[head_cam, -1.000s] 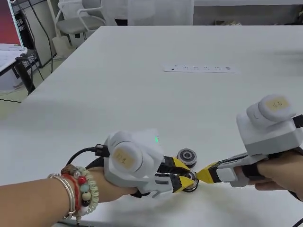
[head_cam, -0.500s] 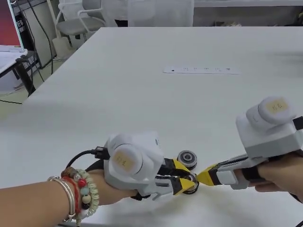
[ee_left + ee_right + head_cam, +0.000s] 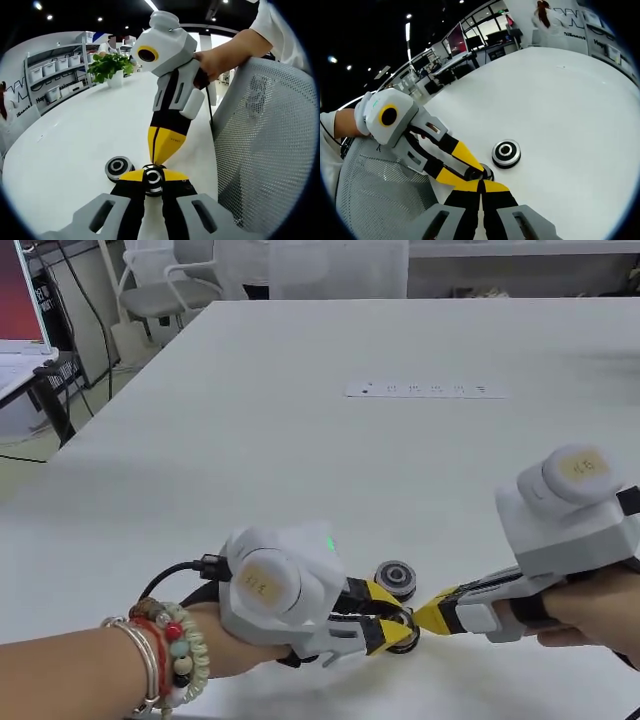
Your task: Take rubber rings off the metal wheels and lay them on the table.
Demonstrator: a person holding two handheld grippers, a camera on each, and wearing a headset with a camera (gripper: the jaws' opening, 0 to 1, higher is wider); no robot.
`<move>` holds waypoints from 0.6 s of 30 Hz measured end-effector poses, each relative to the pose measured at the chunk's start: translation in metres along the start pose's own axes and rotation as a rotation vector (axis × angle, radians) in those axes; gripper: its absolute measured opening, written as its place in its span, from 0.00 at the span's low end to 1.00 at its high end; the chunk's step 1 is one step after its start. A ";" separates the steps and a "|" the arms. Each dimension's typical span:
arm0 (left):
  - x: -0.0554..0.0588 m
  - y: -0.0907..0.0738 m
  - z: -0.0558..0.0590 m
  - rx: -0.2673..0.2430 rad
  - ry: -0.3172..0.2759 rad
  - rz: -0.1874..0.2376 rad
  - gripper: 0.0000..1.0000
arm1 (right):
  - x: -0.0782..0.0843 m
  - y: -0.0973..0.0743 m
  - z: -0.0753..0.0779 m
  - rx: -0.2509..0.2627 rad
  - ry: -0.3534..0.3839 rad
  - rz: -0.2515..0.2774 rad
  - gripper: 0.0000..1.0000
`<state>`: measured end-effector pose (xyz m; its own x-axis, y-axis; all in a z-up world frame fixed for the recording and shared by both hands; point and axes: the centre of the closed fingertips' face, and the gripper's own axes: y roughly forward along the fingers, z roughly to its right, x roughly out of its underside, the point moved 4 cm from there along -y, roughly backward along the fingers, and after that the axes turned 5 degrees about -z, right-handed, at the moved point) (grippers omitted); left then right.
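With my left hand-held gripper (image 3: 393, 626) clamped on the small silver metal wheel (image 3: 153, 179) at the white desk's (image 3: 400, 470) near side, I'd hold firm while the right hand-held gripper (image 3: 422, 615), jaws together at its rim, peels the black rubber ring (image 3: 153, 192) outward.

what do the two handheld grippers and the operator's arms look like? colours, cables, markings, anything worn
Left gripper and right gripper alike: white boxy housings, black jaws with yellow tips, round yellowish labels. The left has a green light and a black rear cable. Left wrist: bead bracelets, thin bangles. Right arm: white short sleeve.
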<state>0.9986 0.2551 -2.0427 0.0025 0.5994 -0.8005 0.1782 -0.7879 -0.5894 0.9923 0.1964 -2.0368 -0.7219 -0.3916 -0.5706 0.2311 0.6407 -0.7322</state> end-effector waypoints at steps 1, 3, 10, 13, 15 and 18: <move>0.000 0.000 0.000 0.000 -0.001 0.000 0.07 | 0.000 0.000 0.000 0.000 -0.003 0.000 0.00; 0.000 0.000 0.000 0.000 -0.002 0.001 0.07 | 0.000 0.000 0.000 -0.001 -0.005 0.001 0.00; 0.000 0.000 0.000 0.001 -0.004 0.002 0.07 | -0.003 0.000 -0.003 -0.012 -0.009 0.012 0.00; 0.000 0.000 0.000 0.001 -0.004 0.003 0.07 | -0.005 0.001 -0.006 -0.022 -0.014 0.018 0.00; 0.000 0.000 0.000 0.000 -0.003 0.003 0.07 | -0.004 0.001 -0.008 -0.002 -0.050 0.010 0.00; 0.000 0.000 0.000 0.000 -0.001 0.003 0.07 | -0.005 0.001 -0.008 -0.004 -0.049 0.010 0.00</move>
<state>0.9984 0.2553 -2.0429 0.0018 0.5969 -0.8023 0.1783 -0.7897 -0.5870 0.9906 0.2044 -2.0321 -0.6863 -0.4170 -0.5959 0.2360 0.6472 -0.7248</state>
